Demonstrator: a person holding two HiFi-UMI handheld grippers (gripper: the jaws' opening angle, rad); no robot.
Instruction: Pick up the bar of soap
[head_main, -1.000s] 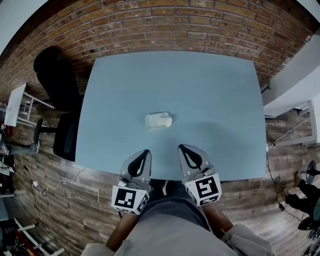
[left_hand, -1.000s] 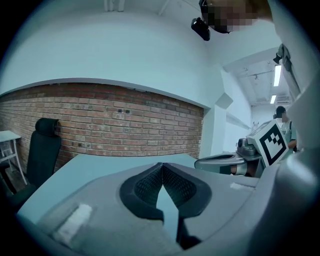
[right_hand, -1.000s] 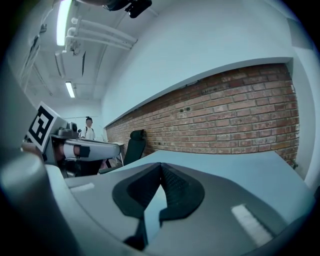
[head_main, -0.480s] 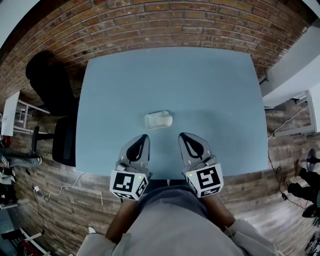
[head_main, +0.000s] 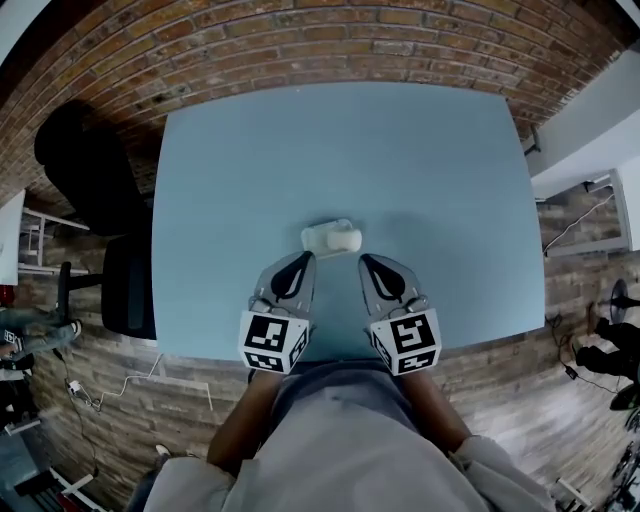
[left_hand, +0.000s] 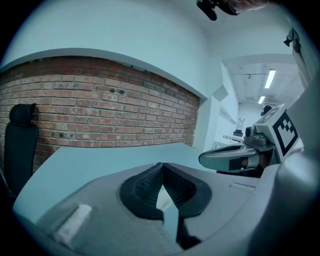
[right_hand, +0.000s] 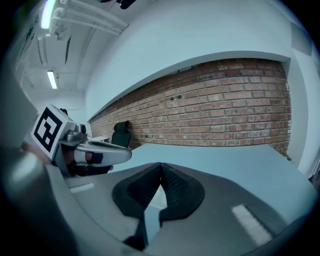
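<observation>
A pale, off-white bar of soap (head_main: 332, 238) lies on the light blue table (head_main: 400, 160), near its front middle. My left gripper (head_main: 306, 259) is just short of the soap's near left side, jaws shut and empty. My right gripper (head_main: 365, 260) is just short of the soap's near right corner, also shut and empty. In the left gripper view the jaws (left_hand: 161, 165) meet at the tips, and a pale sliver of the soap shows through the gap behind them. The right gripper view shows the closed jaws (right_hand: 160, 166) with the left gripper (right_hand: 95, 152) off to the left.
A black office chair (head_main: 95, 190) stands at the table's left edge. A red brick wall (head_main: 320, 40) runs behind the table's far edge. The floor is wood plank, with a cable (head_main: 110, 385) at lower left. The person's torso and arms fill the bottom of the head view.
Both grippers have moved forward over the table's front edge toward the soap, and the left one has drawn in closer to the right. The soap has not moved on the table.
</observation>
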